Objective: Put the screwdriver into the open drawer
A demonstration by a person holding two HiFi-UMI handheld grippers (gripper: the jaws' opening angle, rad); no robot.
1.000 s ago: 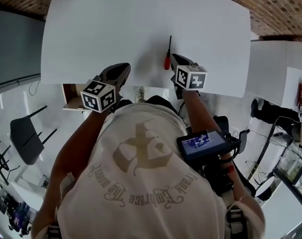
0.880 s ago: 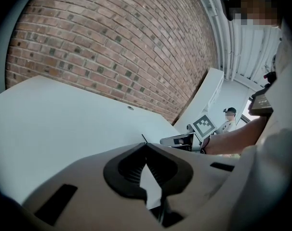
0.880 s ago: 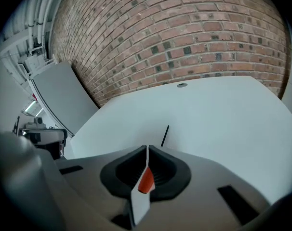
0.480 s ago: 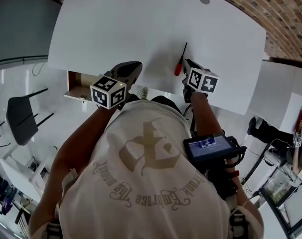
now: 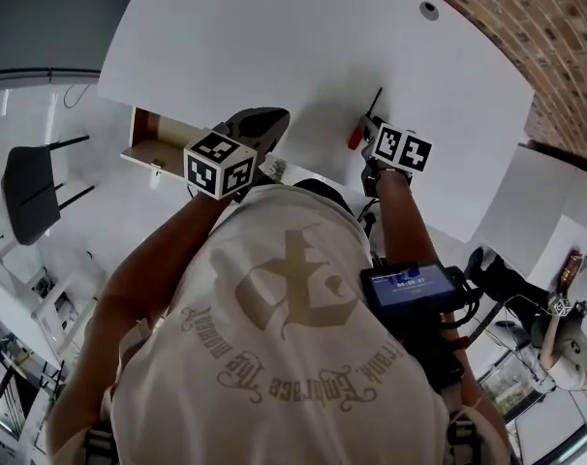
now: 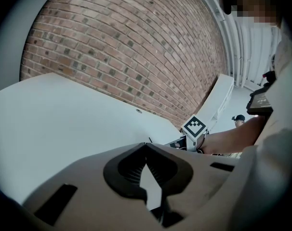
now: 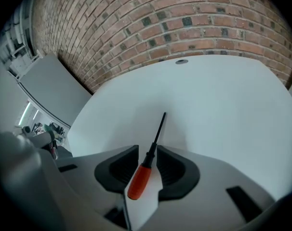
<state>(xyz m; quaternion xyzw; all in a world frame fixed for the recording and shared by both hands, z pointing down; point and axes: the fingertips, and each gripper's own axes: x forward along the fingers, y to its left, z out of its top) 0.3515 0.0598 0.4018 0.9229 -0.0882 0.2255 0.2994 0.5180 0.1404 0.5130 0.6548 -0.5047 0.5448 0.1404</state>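
right gripper (image 7: pixel 147 149): jaws have just been opening and stand apart, with the small red-handled, black-shafted screwdriver (image 7: pixel 148 155) between them. Handle sits down in the gap with table showing on its right side, so I read it as straddled, not clamped

screwdriver lies flat on the white table top (image 5: pixel 274 46), near the person's edge, right of centre. Long axis runs almost along the gripper's own pointing line: handle toward the person, tip away toward the brick wall (image 7: pixel 151 18), leaning slightly right. My read: a close from here lands across the handle, alignment looks fine

left gripper (image 6: pixel 146 146): jaws together at the tips, nothing between, hovers at the table's near edge, well left of the screwdriver. Right hand is clearly the nearer one

open light-wood drawer (image 5: pixel 150 149) sticks out under the table's near-left edge, near the left gripper on its left, so the carry has to go leftward across the person

views: only the head view shows the drawer; only the right gripper view shows the gap between handle and pads; the left gripper view catches the right gripper side-on, nothing of the drawer
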